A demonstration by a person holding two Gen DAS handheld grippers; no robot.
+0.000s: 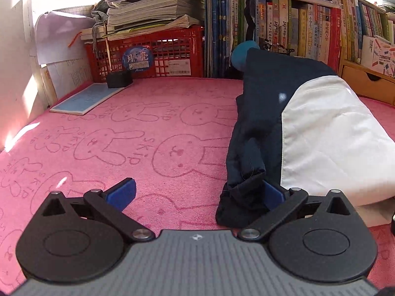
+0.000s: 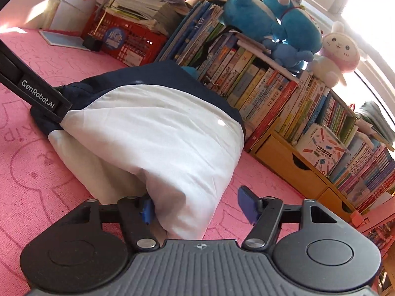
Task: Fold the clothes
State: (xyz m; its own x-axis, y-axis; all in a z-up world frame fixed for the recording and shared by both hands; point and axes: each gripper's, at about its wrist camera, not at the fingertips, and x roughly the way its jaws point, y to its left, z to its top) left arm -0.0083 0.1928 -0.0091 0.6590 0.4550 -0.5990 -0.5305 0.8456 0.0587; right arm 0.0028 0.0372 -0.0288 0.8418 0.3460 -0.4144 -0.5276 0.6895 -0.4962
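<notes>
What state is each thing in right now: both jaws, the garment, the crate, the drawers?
Left gripper: jaws wide open, navy cloth draped over one finger, not clamped.
Right gripper: jaws open, white fabric between them, not pinched.
Garment: bunched, partly folded, lying on the pink mat.
Red crate: piled with papers on top.
Wooden drawers: closed.

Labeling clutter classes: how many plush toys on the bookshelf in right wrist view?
3, possibly more hidden behind them. Left blue plush at the left end of the shelf top, taller blue plush beside it, pink-and-white bunny plush at the right.
</notes>
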